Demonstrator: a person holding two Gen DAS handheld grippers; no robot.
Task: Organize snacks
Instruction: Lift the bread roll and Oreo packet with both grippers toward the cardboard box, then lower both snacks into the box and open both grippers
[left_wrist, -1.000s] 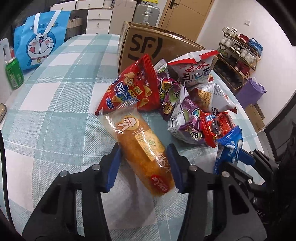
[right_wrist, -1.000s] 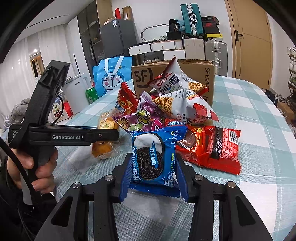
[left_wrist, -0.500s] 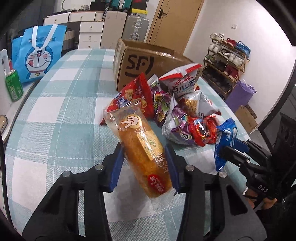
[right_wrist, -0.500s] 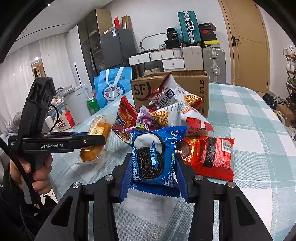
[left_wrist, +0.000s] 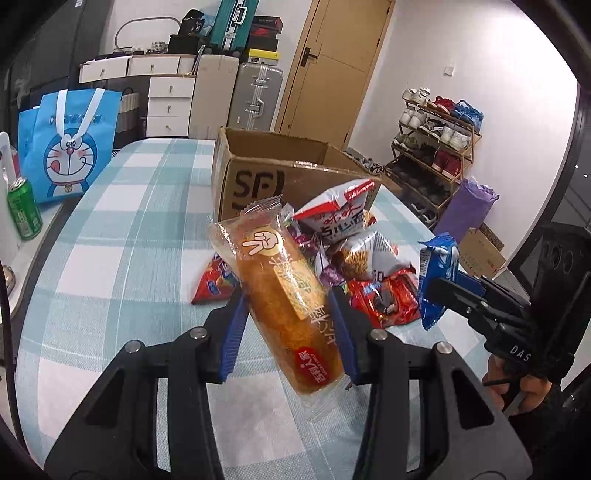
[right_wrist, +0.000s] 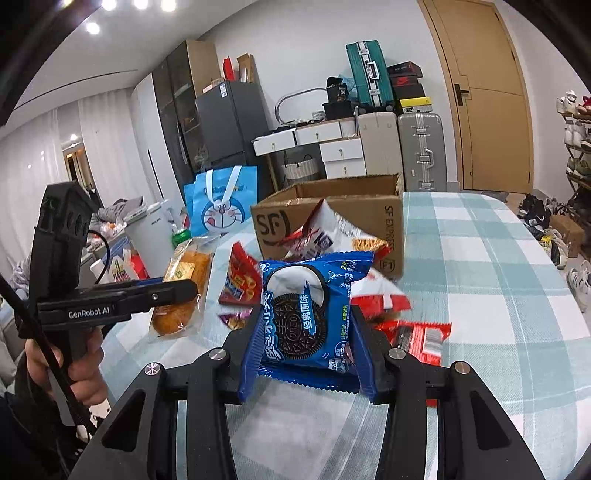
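My left gripper (left_wrist: 290, 332) is shut on a clear-wrapped bread roll (left_wrist: 284, 295) and holds it above the table. The roll also shows in the right wrist view (right_wrist: 183, 280). My right gripper (right_wrist: 308, 350) is shut on a blue Oreo pack (right_wrist: 306, 314), lifted off the table; the pack also shows in the left wrist view (left_wrist: 436, 273). A pile of snack bags (left_wrist: 354, 258) lies in front of an open SF cardboard box (left_wrist: 258, 181), which also shows in the right wrist view (right_wrist: 332, 210).
The table has a teal checked cloth (left_wrist: 129, 221). A blue Doraemon bag (left_wrist: 70, 147) and a green can (left_wrist: 24, 210) stand to the left. A shoe rack (left_wrist: 436, 147) stands by the right wall. Suitcases and drawers are behind.
Both grippers have risen with their snacks. The bread roll and the Oreo pack have left the table and now hang higher, nearer the level of the box's top.
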